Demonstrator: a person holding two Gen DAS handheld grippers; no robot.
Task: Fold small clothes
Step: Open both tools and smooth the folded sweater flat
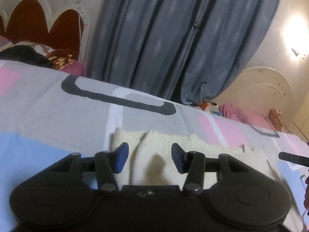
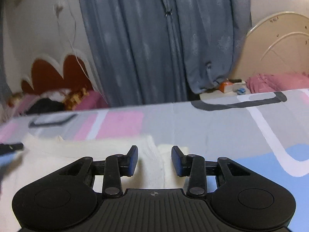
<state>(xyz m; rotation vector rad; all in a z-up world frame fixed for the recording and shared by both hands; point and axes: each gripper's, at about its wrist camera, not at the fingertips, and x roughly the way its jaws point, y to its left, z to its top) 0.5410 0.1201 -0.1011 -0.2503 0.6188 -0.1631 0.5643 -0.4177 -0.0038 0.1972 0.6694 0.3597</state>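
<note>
Over cream knit garment [image 1: 154, 154]: left gripper [image 1: 150, 157] part-open, holding nothing; right gripper [image 2: 154, 159] likewise

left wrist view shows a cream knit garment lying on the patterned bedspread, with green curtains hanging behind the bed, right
Not quite: the curtains are grey-blue, not green. The left wrist view shows this plainly, and the right wrist view agrees. The rest holds: the cream knit garment lies on the patterned bedspread, and the curtains hang behind the bed.
</note>
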